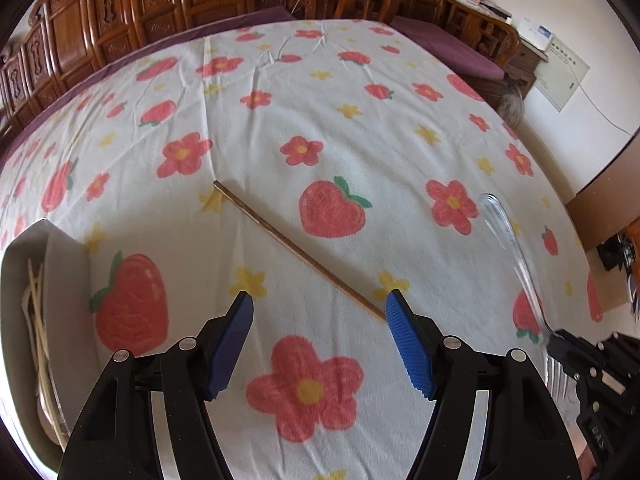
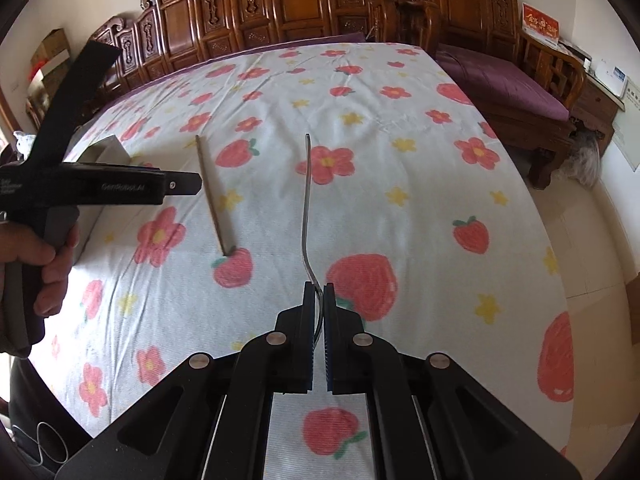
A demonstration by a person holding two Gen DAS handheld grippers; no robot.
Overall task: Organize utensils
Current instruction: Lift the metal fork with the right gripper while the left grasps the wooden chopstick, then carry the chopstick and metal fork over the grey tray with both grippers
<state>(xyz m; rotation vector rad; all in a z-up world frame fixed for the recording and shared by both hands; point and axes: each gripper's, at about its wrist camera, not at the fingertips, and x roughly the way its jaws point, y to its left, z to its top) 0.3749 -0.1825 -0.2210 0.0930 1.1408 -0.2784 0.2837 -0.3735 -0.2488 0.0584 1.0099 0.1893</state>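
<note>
Left wrist view: your left gripper (image 1: pixel 320 306) hangs with jaws apart over the lone chopstick (image 1: pixel 298 250), ready to pick it.

Its long axis runs from the upper left down to the lower right at centre frame, near tip just beside the right pad; turn to straddle it before closing. Your right gripper (image 2: pixel 319 292) is clamped on a fork (image 2: pixel 307 200), handle pointing up-frame. A tray (image 1: pixel 60 264) holding chopsticks waits at the left edge.

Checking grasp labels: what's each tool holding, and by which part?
Right tool: shut on the fork at the neck by its tines, handle pointing away. Left tool: open, empty, above the chopstick.
</note>
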